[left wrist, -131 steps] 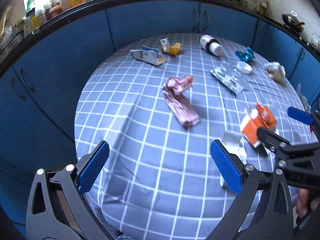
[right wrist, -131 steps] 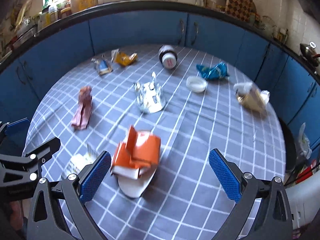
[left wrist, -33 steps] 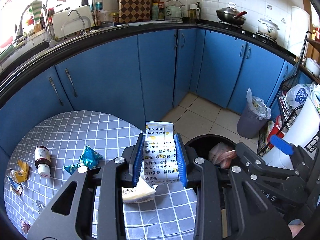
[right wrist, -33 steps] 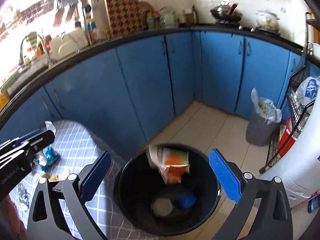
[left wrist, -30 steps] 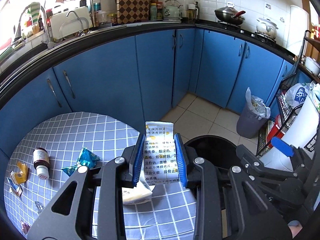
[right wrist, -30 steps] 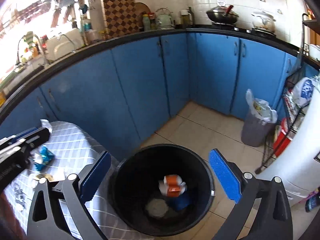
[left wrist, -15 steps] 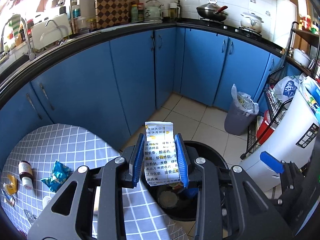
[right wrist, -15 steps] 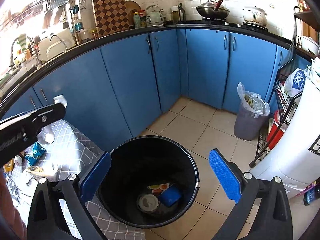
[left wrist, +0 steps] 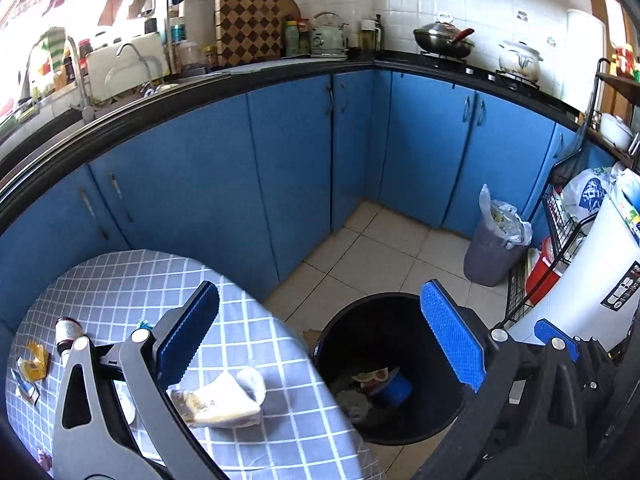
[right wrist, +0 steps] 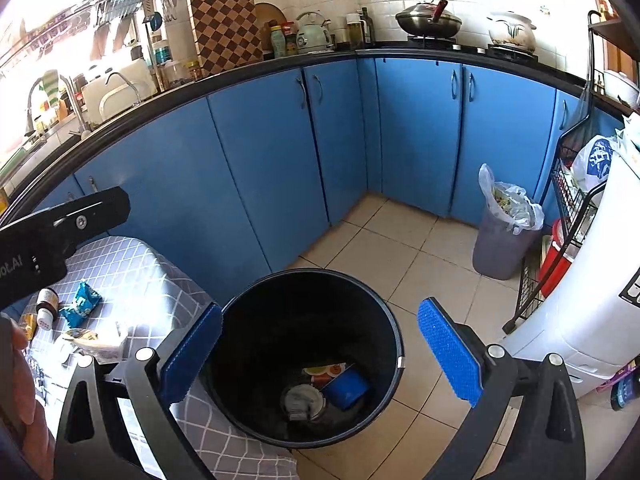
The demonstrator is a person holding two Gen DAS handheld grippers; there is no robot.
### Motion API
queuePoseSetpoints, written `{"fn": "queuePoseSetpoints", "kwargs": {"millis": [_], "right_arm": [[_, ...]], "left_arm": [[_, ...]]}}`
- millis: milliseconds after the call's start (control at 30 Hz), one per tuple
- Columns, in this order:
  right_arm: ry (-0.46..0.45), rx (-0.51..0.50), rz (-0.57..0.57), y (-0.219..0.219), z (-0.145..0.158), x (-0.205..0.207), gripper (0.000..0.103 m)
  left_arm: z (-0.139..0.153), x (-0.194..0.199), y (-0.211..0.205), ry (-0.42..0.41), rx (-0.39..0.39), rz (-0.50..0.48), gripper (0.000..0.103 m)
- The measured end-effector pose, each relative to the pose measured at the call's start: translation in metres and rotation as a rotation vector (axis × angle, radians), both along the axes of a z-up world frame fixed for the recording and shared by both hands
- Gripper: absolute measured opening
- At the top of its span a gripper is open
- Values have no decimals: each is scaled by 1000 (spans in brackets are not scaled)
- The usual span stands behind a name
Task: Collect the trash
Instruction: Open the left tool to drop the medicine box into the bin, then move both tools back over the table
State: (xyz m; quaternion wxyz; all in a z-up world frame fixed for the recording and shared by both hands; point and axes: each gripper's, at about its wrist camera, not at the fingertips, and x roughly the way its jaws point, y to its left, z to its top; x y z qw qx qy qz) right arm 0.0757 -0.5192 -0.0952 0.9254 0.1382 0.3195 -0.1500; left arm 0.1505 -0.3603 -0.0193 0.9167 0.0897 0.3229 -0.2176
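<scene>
Left claw opening, paper packet gone, black bin below

Left tool jaws opening, empty; right tool open, empty.

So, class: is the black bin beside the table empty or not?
Not empty. The black bin holds a blue piece and other trash at its bottom.

Blue cabinets, checkered board (upright), wok, kettle
</scene>
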Motion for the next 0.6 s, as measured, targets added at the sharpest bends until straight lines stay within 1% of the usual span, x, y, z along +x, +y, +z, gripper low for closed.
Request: {"fn": "queuePoseSetpoints", "kwargs": {"millis": [167,367,467,600], "right_arm": [[-3,-26,14,18,8,1,96],[-38,-52,22,46,21,1,96],[-52,-60,41,66,27,4,96],[-59,-75,79,95,33,10,96]], "left_arm": [[2,-7,30,0,-2,33,99],[6,-23,73,-17,-5,78,99],[8,-33,98,-42,11,113,99],[14,-37,140,-44,-9,174,99]]}}
